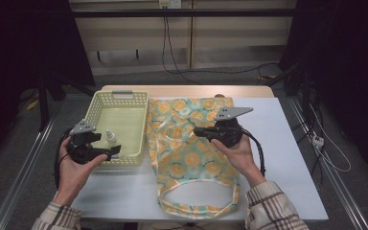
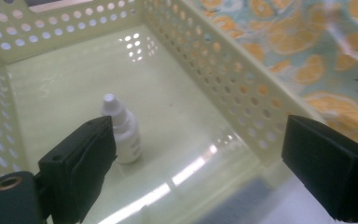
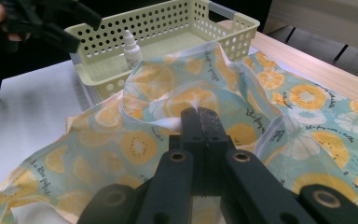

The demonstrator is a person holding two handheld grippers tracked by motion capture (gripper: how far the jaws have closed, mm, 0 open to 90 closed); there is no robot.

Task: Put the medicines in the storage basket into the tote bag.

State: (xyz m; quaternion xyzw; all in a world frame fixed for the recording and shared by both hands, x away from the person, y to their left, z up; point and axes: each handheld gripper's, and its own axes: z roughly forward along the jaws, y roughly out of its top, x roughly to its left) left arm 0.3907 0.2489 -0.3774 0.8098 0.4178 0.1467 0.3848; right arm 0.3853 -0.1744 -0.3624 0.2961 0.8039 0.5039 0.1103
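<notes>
The small white dropper bottle point(image 2: 121, 133) stands upright — tip up — inside the yellow basket point(image 1: 96, 108). Above the basket's near edge, the left gripper point(image 2: 205, 172) gapes wide, empty. Beside the basket, the right gripper point(image 3: 200, 122) is clamped on the fruit-print cloth bag point(image 1: 191, 158) — its mouth toward the person.

The basket point(image 1: 102, 104) is walled on all sides by perforated plastic and can be entered from above. Its floor is bare except for one upright dropper bottle point(image 2: 121, 128) near the front wall. Bare counter point(image 1: 287, 143) is left right of the orange-print bag point(image 1: 191, 158), which is spread just beside the basket.
</notes>
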